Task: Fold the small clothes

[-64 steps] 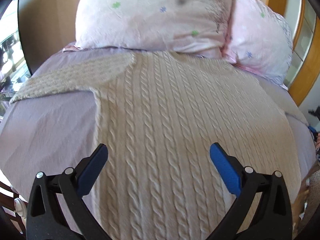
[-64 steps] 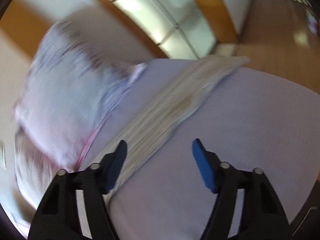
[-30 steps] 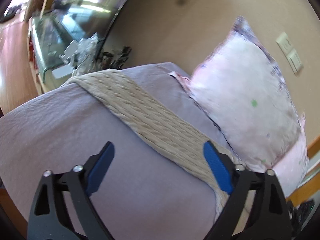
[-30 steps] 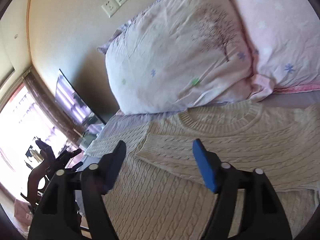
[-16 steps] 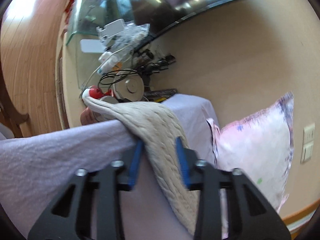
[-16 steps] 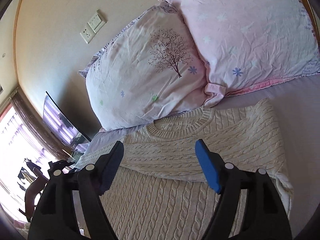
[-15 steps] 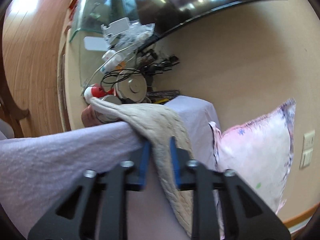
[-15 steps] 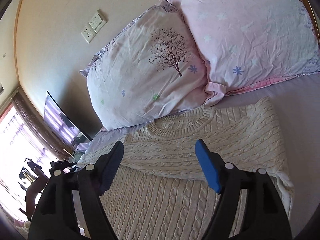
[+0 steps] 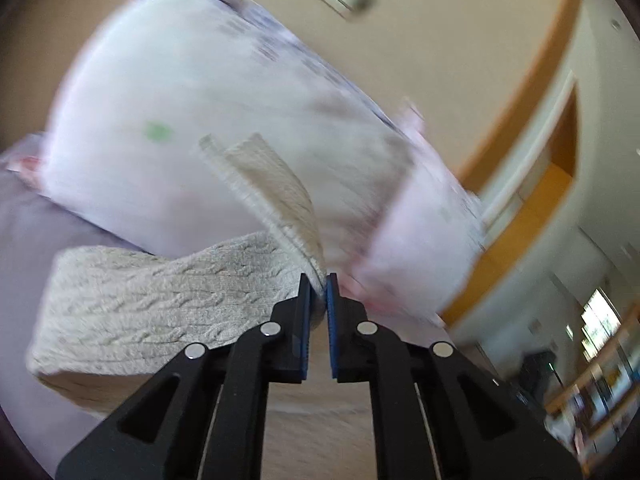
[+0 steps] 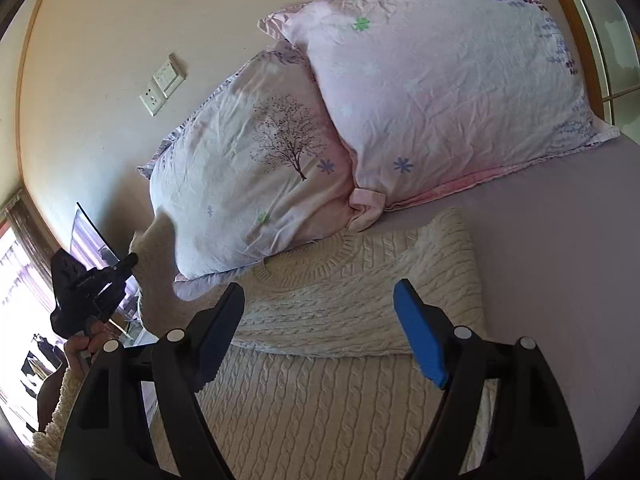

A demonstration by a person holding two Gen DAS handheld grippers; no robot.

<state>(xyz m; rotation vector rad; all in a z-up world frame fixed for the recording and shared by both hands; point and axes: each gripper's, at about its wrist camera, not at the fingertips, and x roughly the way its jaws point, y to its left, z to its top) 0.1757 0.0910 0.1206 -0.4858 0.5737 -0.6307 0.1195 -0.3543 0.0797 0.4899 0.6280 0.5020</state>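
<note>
A cream cable-knit sweater [image 10: 340,320] lies flat on the lilac bed sheet [image 10: 560,264], its right sleeve folded across the chest below the collar. My left gripper [image 9: 319,280] is shut on the left sleeve [image 9: 272,188] near its cuff and holds it lifted off the bed, the sleeve [image 9: 168,304] arching back toward the body. In the right wrist view the left gripper [image 10: 132,258] shows at far left holding the raised sleeve [image 10: 156,276]. My right gripper [image 10: 320,312] is open and empty, hovering over the sweater's chest.
Two pink-white patterned pillows [image 10: 256,184] [image 10: 440,80] lean against the beige wall at the head of the bed. A wall socket and switch [image 10: 162,84] sit above them. A wooden window frame [image 10: 576,40] borders the right. A hand [image 10: 84,348] holds the left tool.
My left gripper has closed on the left sleeve at the bed's edge, lifted it and swung it toward the pillows. The right gripper has stayed open, nearly still above the sweater.
</note>
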